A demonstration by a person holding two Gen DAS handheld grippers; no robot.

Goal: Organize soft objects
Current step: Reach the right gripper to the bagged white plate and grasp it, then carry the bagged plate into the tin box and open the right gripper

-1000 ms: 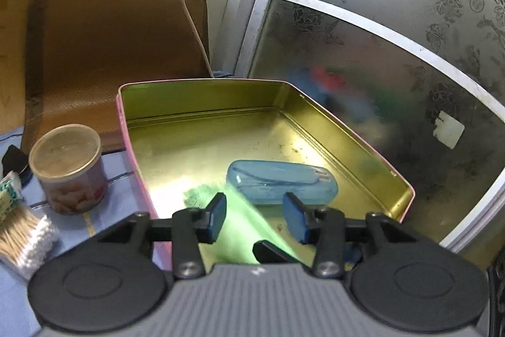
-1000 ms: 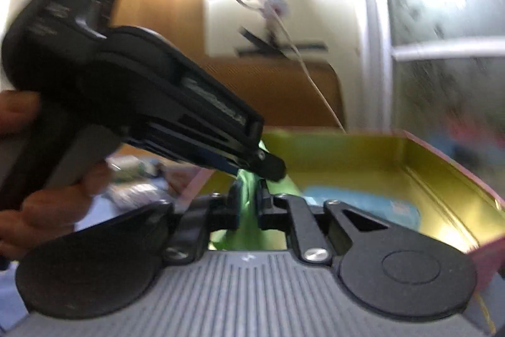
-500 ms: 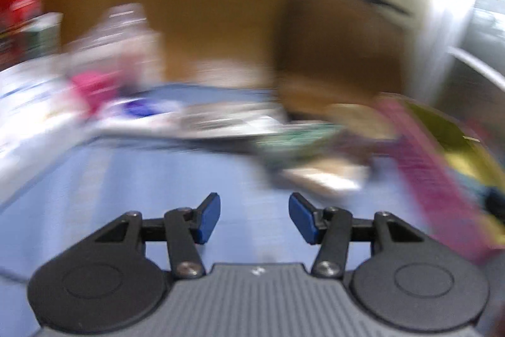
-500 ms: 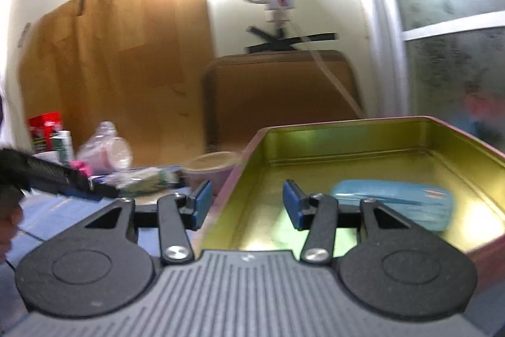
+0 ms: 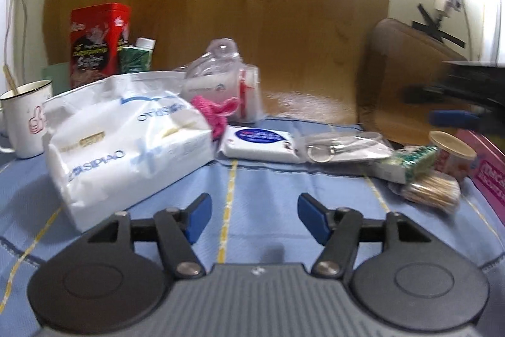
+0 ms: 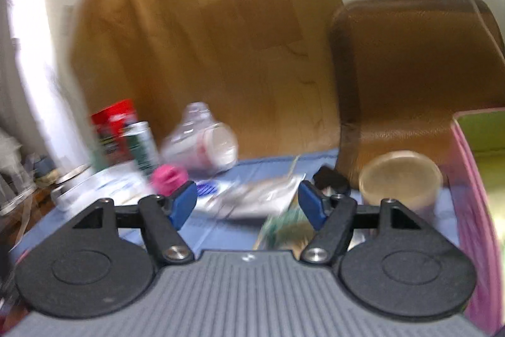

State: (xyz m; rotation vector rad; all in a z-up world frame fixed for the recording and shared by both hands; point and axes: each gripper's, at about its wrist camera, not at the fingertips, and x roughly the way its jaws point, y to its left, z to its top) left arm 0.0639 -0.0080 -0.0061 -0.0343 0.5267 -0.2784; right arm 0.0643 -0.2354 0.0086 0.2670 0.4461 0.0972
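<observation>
My left gripper [image 5: 252,218] hangs over the blue cloth with its jaws opening and nothing between them. Ahead on its left lies a big white tissue pack [image 5: 126,144]. Behind that sit a pink knitted piece [image 5: 214,112], a white wipes pack [image 5: 260,144] and a clear bag with a metal ring [image 5: 334,147]. My right gripper [image 6: 247,206] points at the same clutter, its jaws opening and empty; it shows as a dark blur [image 5: 454,116] at the right of the left wrist view. The pink knit [image 6: 167,177] lies just beyond its left finger.
A pink-walled tin [image 6: 473,179] with a gold inside stands at the right, a lidded round cup [image 6: 401,179] beside it. Cotton swabs [image 5: 432,191] and a green-white packet [image 5: 407,163] lie near the tin. A mug [image 5: 25,116], red tin [image 5: 98,43] and brown chair back [image 6: 416,68] stand behind.
Both grippers swung left, away from the gold tin holding the blue case, toward the clutter on the cloth. Both jaws widened; the green thing the right gripper pinched is gone from them.
</observation>
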